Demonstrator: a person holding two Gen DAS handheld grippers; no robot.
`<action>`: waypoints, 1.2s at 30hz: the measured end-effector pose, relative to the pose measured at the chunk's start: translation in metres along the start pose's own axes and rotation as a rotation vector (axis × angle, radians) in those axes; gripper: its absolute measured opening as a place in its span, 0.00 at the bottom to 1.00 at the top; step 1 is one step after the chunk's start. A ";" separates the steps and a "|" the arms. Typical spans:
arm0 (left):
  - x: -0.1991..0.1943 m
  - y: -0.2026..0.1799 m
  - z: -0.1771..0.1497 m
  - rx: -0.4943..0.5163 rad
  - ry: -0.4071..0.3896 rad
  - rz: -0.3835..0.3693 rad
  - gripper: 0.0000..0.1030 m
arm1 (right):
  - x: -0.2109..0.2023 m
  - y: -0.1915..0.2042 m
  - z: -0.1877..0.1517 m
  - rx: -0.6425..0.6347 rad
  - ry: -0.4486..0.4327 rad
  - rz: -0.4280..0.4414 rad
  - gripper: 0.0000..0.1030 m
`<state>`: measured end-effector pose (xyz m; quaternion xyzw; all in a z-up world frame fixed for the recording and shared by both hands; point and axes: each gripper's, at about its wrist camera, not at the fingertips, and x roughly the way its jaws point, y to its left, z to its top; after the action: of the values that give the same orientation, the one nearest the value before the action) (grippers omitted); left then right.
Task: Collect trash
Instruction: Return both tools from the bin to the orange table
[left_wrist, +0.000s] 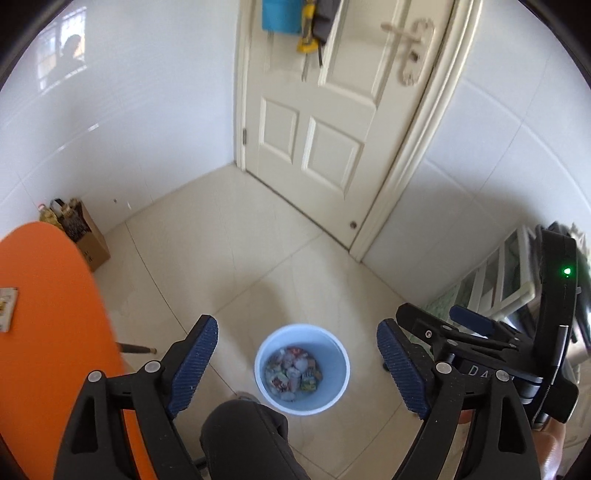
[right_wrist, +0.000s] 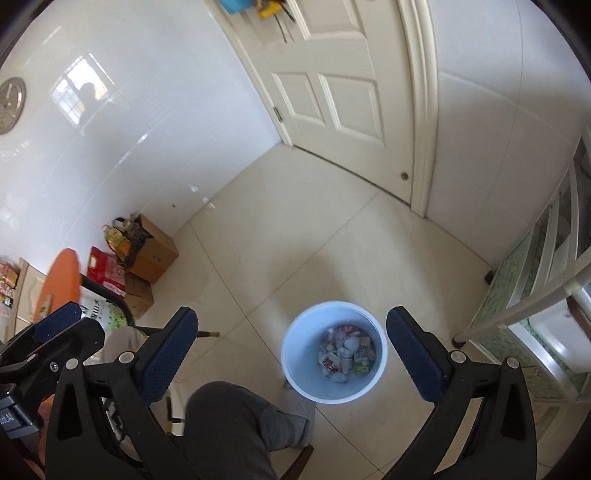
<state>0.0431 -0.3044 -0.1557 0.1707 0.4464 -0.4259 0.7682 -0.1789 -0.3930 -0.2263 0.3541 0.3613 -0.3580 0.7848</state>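
A pale blue trash bin (left_wrist: 334, 354) stands on the tiled floor, holding several crumpled wrappers and papers (left_wrist: 293, 374). My left gripper (left_wrist: 297, 323) hangs above it, jaws wide open with nothing between the blue pads. In the right wrist view the same bin (right_wrist: 299, 343) with its trash (right_wrist: 345, 354) lies below my right gripper (right_wrist: 292, 312). That gripper is also wide open and empty. Each gripper shows at the edge of the other's view.
A person's dark-trousered knee (left_wrist: 243, 435) sits just before the bin. An orange table (left_wrist: 44, 314) is at the left, with cardboard boxes (right_wrist: 155, 254) and bags by the wall. A cream door (left_wrist: 317, 129) is ahead and a glass-fronted cabinet (right_wrist: 535, 295) at the right.
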 end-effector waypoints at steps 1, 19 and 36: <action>-0.013 0.003 -0.005 -0.003 -0.023 0.006 0.83 | -0.009 0.008 0.002 -0.010 -0.019 0.007 1.00; -0.232 0.097 -0.121 -0.191 -0.363 0.213 0.99 | -0.128 0.200 0.002 -0.306 -0.245 0.226 1.00; -0.360 0.155 -0.244 -0.416 -0.461 0.492 0.99 | -0.166 0.366 -0.066 -0.609 -0.271 0.458 1.00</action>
<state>-0.0493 0.1229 -0.0071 0.0131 0.2845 -0.1565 0.9457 0.0199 -0.1081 -0.0136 0.1264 0.2559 -0.0937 0.9538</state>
